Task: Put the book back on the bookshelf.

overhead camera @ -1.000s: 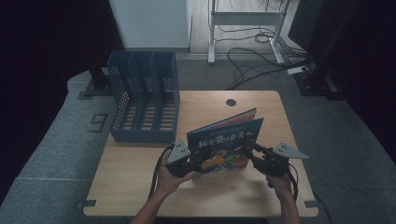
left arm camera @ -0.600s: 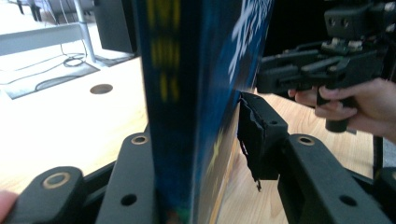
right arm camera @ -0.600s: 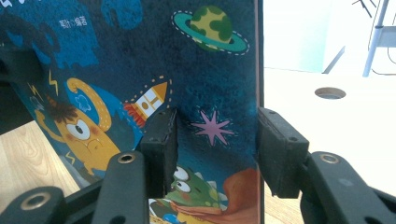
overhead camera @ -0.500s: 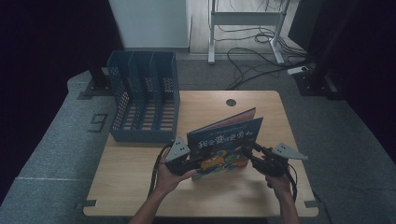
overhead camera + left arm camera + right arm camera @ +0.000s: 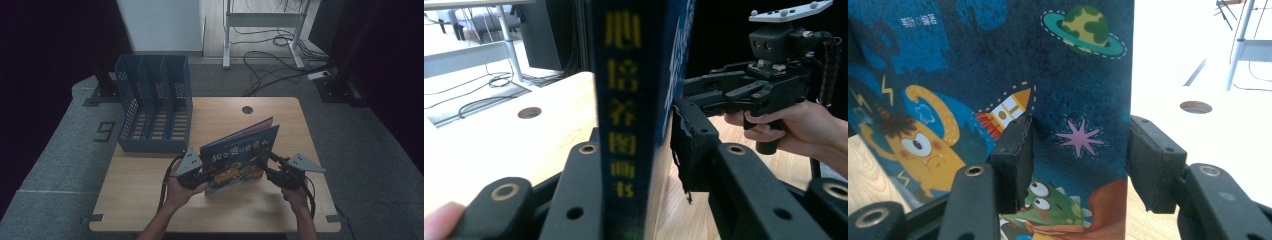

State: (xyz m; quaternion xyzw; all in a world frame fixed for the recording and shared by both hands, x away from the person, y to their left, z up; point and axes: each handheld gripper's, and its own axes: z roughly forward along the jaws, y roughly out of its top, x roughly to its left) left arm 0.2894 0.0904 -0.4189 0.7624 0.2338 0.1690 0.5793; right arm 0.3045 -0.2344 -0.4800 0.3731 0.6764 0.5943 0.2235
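A blue picture book [image 5: 240, 155] with cartoon monsters stands upright on the wooden table [image 5: 150, 200], held between both grippers. My left gripper [image 5: 212, 172] is at its spine end. In the left gripper view the yellow-lettered spine [image 5: 626, 110] sits between the jaws, which have just been closing and now press on it. My right gripper [image 5: 264, 167] is at the book's other end. In the right gripper view the cover [image 5: 1073, 75] has its edge between the jaws. They have just been opening. One pad [image 5: 1013, 160] lies against the cover and the other pad [image 5: 1153, 165] stands just past the edge.
A blue slotted file organizer [image 5: 155, 105] stands at the table's back left, an arm's reach behind the book. A round cable hole [image 5: 247, 109] is in the table's far edge. Cables [image 5: 270, 55] and a desk frame lie on the floor beyond.
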